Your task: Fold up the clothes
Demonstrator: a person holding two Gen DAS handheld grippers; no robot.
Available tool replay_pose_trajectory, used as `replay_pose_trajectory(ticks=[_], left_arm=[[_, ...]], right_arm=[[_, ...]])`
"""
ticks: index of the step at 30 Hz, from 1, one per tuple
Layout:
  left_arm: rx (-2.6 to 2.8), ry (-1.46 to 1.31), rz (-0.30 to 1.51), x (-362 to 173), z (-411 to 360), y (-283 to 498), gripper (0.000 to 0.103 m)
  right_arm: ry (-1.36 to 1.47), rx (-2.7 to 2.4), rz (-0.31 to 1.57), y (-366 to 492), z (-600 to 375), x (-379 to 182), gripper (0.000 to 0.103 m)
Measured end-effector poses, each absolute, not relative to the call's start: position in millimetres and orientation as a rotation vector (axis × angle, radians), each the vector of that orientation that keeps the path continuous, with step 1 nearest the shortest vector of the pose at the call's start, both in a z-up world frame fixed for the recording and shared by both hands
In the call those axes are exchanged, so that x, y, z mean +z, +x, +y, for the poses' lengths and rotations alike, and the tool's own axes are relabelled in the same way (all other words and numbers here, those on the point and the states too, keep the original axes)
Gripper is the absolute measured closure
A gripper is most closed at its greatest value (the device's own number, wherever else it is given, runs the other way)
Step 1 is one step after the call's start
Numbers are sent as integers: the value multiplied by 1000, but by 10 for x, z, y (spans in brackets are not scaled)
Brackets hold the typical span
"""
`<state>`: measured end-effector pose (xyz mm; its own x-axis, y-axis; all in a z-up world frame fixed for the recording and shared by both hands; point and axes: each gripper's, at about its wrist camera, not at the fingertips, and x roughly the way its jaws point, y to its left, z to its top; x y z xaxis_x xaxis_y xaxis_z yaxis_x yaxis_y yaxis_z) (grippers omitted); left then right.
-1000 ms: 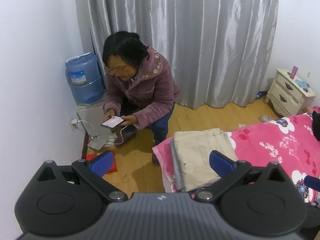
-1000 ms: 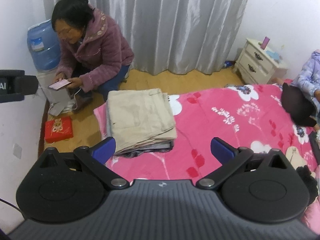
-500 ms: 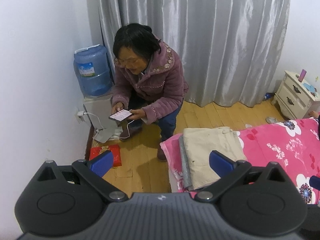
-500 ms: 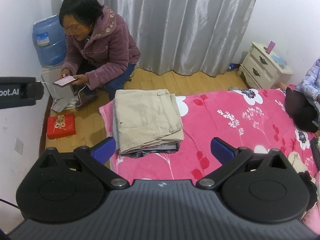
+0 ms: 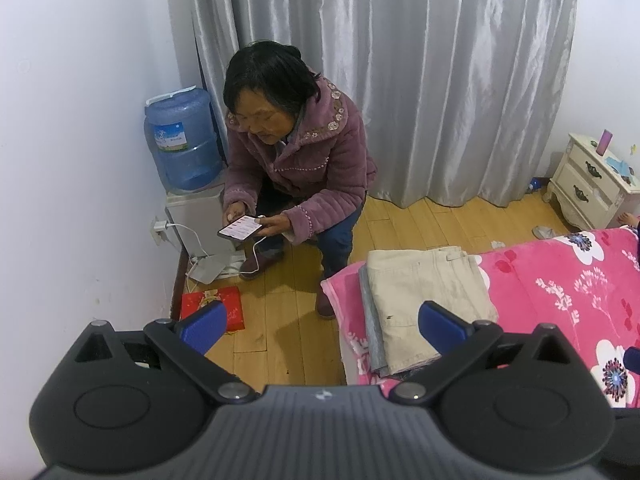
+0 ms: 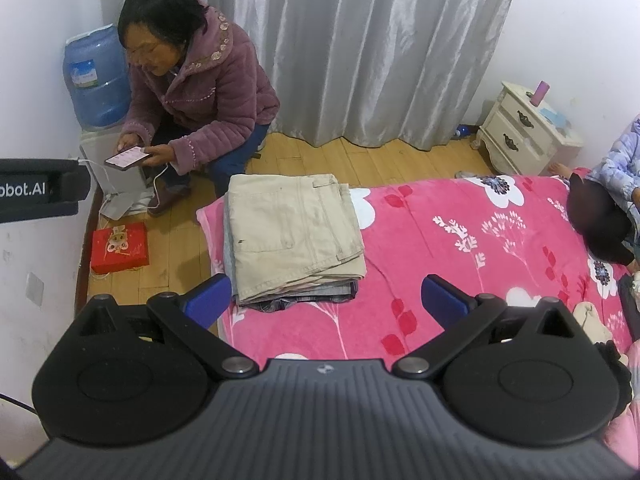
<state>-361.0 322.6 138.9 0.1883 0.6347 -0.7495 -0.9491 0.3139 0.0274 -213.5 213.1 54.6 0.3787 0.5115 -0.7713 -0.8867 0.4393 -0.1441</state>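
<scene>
left gripper (image 5: 322, 322) and right gripper (image 6: 326, 298), each with jaws spread wide and holding nothing, raised over the near edge of the bed (image 6: 460, 248). folded stack (image 6: 294, 236), beige trousers on top, lies at the bed's left corner; beyond it a person (image 6: 200, 92) crouches with a phone (image 6: 127, 157) before a curtain (image 6: 360, 40)

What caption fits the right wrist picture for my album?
Open right gripper hovers above folded beige trousers stacked on a pink flowered blanket.
</scene>
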Motion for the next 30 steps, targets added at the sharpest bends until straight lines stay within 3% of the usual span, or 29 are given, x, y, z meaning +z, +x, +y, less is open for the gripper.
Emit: replay_pose_trajectory(ticks=[30], left_arm=[[1185, -531, 755, 1447, 3301, -3545, 1]], right_arm=[[-634, 984, 715, -2118, 2261, 528, 1]])
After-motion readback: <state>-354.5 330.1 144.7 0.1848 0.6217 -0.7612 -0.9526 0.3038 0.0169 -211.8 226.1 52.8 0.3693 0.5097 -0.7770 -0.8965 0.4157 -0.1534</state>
